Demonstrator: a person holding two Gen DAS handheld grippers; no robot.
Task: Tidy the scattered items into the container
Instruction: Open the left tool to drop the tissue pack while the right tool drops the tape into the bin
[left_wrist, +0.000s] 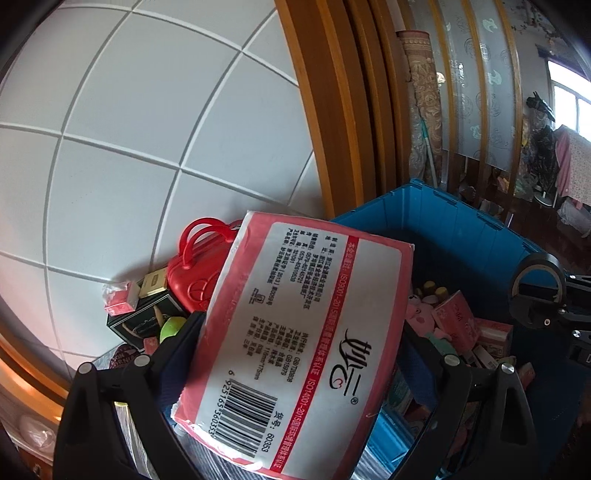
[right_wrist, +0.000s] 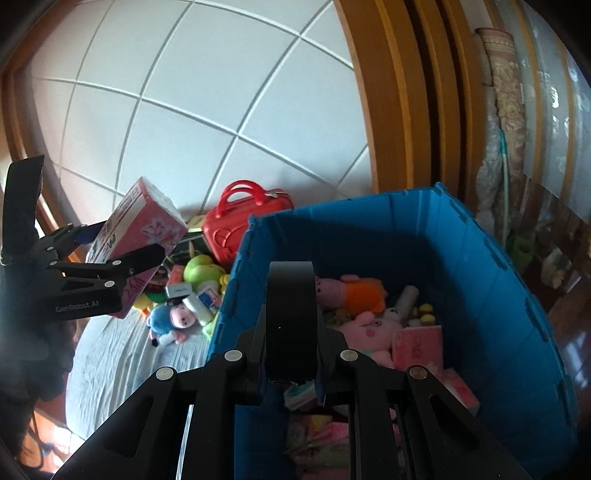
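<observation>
The left gripper (left_wrist: 295, 354) grips a pink tissue pack (left_wrist: 295, 343) across its width, jaws wide and pressed on both sides. In the right wrist view this pack (right_wrist: 140, 221) hangs in the air to the left of the blue bin (right_wrist: 480, 266), above the toys on the bed (right_wrist: 110, 354).

The right gripper (right_wrist: 291, 369) is closed on a black tape roll (right_wrist: 291, 317), held upright over the bin's near wall.

Inside the bin lie a pink pig plush (right_wrist: 369, 328), a pig in orange (right_wrist: 354, 291) and several pink tissue packs (right_wrist: 417, 347).

Outside, along the bin's left wall, sit a red toy suitcase (right_wrist: 240, 225), a green plush (right_wrist: 199, 273) and a pig in blue (right_wrist: 173, 317).
</observation>
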